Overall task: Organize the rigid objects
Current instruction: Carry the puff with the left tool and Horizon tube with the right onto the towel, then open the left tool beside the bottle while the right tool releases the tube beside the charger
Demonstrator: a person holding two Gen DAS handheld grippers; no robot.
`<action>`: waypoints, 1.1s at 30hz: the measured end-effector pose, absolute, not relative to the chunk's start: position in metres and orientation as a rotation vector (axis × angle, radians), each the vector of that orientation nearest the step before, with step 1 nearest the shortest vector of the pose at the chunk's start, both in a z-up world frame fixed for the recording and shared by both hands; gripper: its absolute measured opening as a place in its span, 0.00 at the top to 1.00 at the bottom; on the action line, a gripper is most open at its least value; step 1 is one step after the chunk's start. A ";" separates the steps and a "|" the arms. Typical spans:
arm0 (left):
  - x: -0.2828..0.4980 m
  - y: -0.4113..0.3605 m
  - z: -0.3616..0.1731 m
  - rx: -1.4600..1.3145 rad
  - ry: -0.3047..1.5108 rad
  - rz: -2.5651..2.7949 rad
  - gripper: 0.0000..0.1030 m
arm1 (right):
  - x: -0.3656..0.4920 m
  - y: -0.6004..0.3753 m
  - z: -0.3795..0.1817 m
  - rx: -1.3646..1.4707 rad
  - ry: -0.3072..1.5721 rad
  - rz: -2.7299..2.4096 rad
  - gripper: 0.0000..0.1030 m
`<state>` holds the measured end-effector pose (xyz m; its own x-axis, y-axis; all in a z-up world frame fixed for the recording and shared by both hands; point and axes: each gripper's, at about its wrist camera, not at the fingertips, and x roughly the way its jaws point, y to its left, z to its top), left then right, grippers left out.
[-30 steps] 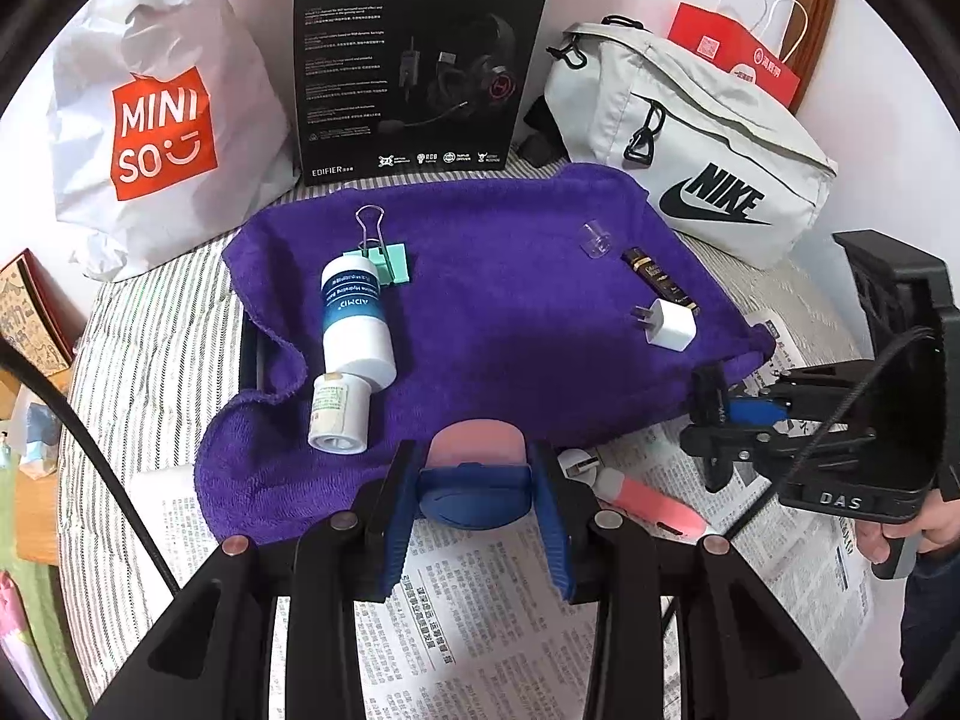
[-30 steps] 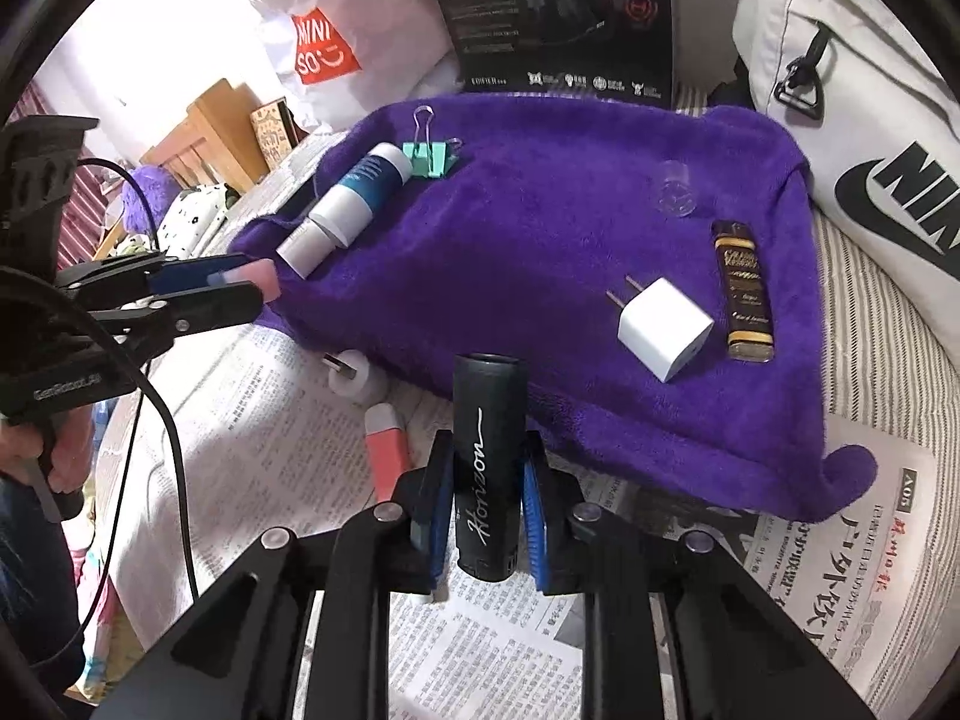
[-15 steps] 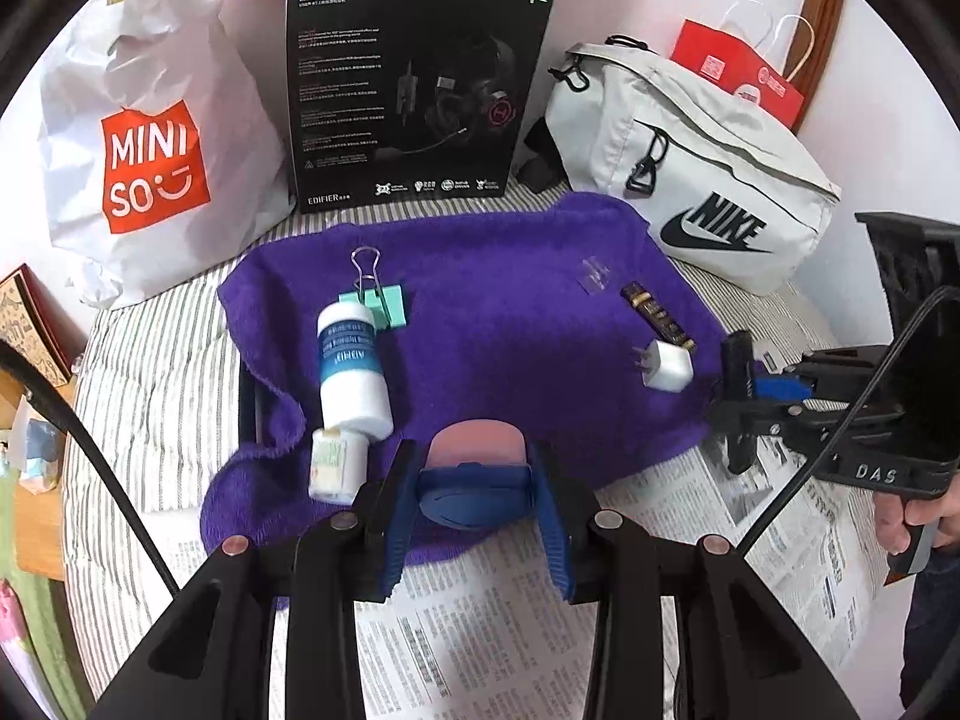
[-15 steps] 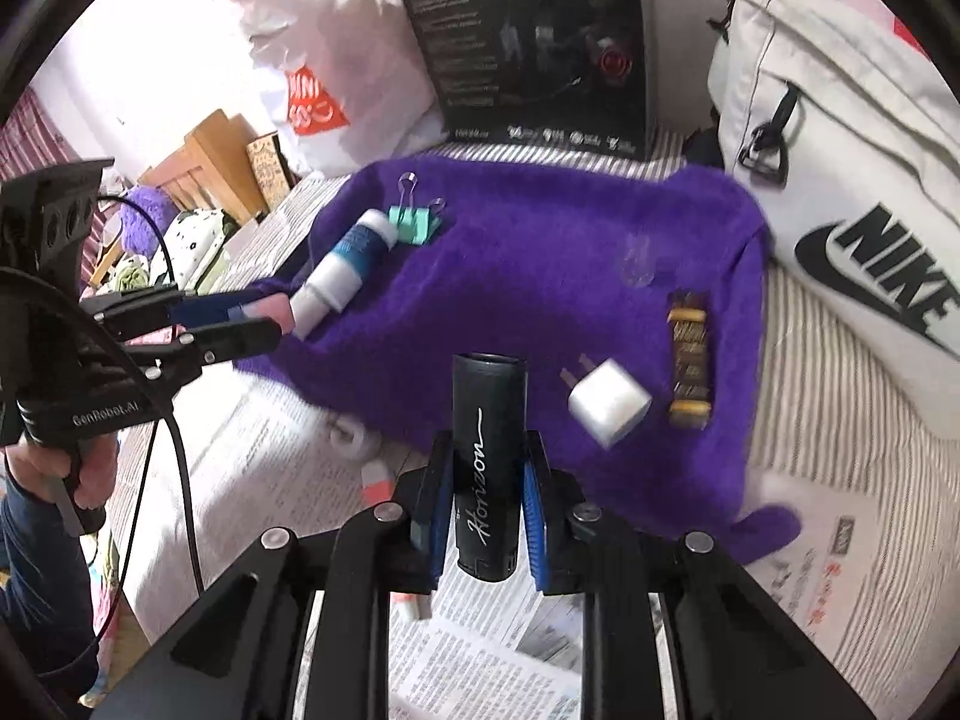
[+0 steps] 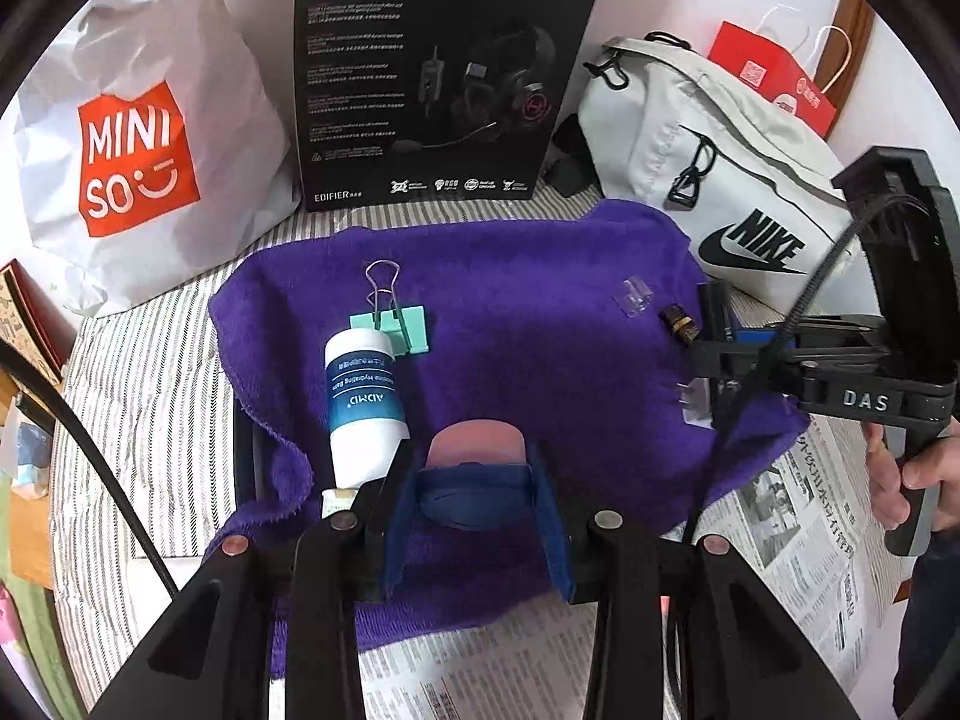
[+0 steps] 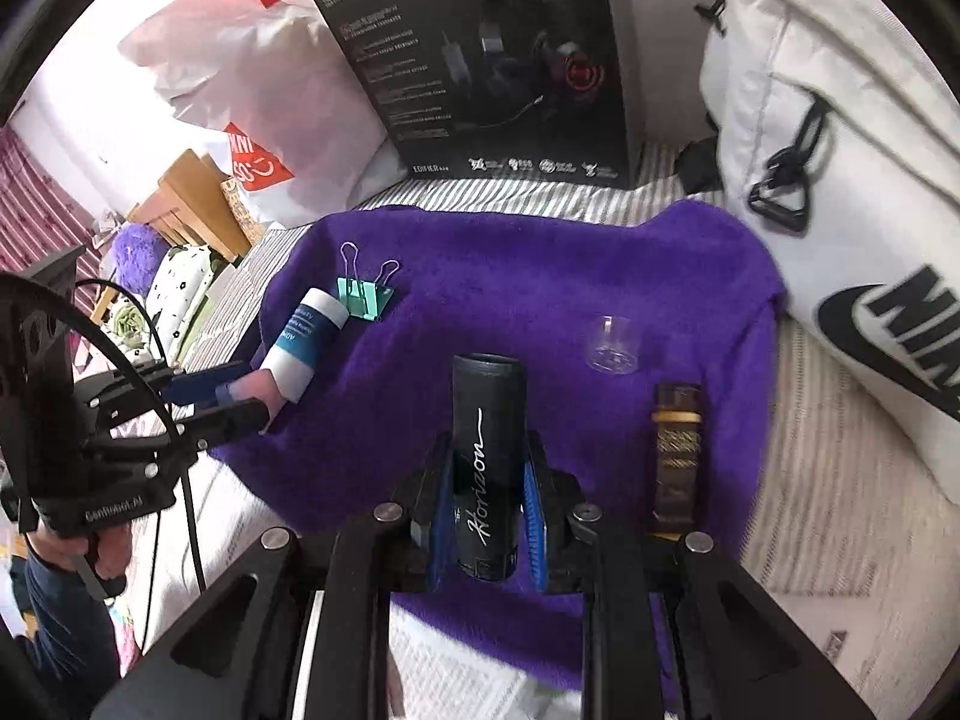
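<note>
L claw (image 5: 474, 480) clamped on pink/blue item (image 5: 474, 456), over near edge of purple towel (image 5: 540, 312). R claw (image 6: 486, 510) clamped on black Horizon tube (image 6: 487, 450), above towel, beside gold-black stick (image 6: 677, 450).

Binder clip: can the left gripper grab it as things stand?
Probably not yet: the path over the purple towel to the binder clip looks free, but the left gripper already holds a pink-and-blue thing.

MINISO bag (image 5: 129, 162), NIKE pouch (image 5: 708, 180), probably "Horizon" tube (image 6: 485, 468).
</note>
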<state>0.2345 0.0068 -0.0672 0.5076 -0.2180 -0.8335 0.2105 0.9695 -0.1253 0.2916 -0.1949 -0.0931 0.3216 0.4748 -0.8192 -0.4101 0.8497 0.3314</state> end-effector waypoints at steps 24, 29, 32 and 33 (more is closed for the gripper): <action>0.255 0.007 -0.079 0.017 1.024 -0.243 0.66 | 0.320 -0.161 -0.131 -0.082 1.165 0.575 0.79; 0.258 0.005 -0.081 0.028 1.033 -0.244 0.66 | 0.317 -0.162 -0.130 -0.092 1.177 0.574 0.76; 0.258 0.005 -0.081 0.028 1.034 -0.243 0.66 | 0.315 -0.160 -0.131 -0.081 1.183 0.589 0.68; 0.258 0.006 -0.081 0.027 1.034 -0.244 0.66 | 0.314 -0.160 -0.131 -0.084 1.179 0.588 0.68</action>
<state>0.2582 0.0058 -0.0815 0.4871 -0.1881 -0.8528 0.2131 0.9726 -0.0928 0.3139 -0.1596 -0.1306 0.2513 0.3886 -0.8865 -0.4744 0.8478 0.2371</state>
